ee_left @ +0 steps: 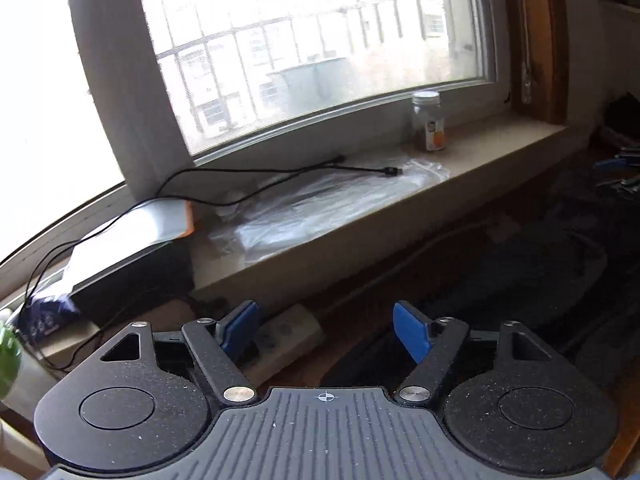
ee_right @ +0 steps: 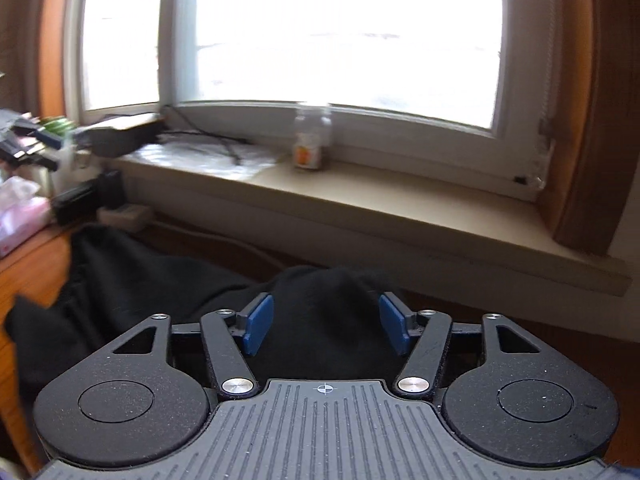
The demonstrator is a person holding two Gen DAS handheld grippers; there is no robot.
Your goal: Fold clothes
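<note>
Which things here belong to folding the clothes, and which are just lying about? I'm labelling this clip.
For the job:
- black garment on the wooden table
- left gripper, open
- right gripper, open, garment bulging between its pads

Lying about:
- small jar on the windowsill
- black cable
- plastic bags
- power strip
- tissue pack
</note>
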